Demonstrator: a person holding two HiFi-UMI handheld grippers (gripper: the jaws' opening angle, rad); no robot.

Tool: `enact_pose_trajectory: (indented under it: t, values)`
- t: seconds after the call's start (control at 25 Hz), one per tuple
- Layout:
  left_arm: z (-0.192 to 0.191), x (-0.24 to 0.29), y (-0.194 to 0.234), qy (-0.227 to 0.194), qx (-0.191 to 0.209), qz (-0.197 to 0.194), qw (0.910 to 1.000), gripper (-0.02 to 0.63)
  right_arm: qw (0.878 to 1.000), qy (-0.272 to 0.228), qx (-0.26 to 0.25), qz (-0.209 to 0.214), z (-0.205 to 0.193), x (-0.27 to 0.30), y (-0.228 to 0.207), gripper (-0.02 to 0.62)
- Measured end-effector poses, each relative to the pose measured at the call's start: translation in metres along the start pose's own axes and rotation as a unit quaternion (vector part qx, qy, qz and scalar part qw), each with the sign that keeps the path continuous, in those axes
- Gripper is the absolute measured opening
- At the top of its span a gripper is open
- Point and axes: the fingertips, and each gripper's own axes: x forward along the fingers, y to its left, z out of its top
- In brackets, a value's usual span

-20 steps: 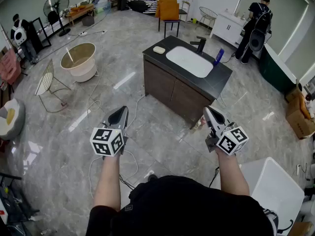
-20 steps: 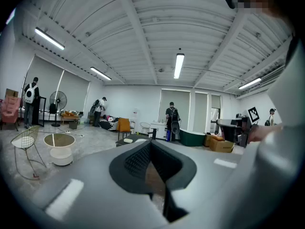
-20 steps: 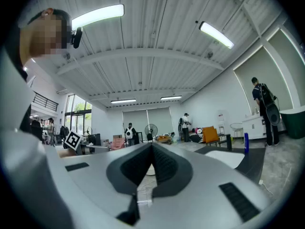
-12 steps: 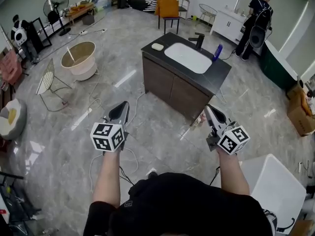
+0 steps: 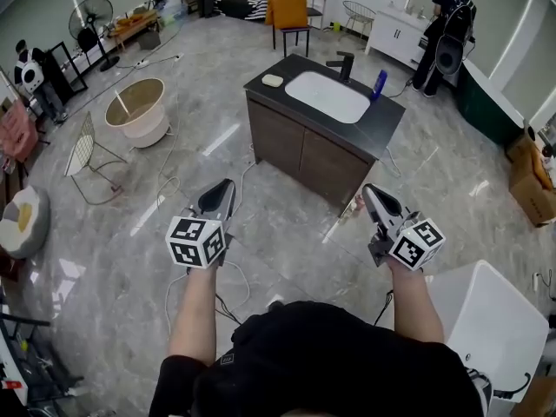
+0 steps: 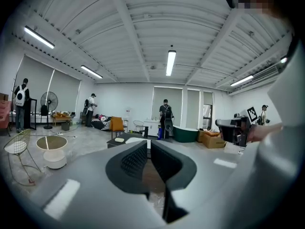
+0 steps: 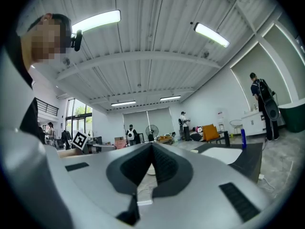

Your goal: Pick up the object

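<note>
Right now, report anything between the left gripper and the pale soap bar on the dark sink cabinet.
Nothing visible: open marble floor separates the left gripper from the dark sink cabinet, and the pale soap bar lies exposed on its corner.

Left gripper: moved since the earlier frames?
Yes, slightly. The left gripper has edged toward the sink cabinet, its tip now closer to the cabinet's left front corner.
</note>
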Motion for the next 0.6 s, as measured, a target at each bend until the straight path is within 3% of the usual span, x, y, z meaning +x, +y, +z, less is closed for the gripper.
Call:
enact_pose_trajectory:
  t: [0.2,0.6]
  values:
    - [-0.005,-0.009,0.002,-0.002,0.005,-0.008,1.0000,0.018,1.000,0.008,0.001,-0.002,-0.002,0.006,0.011,0.012]
    - [-0.025,-0.017,0.025,0.004,-0.029,-0.013,0.9995,0.162,0.999,0.041,0.001,-0.005,-0.017,0.016,0.020,0.012]
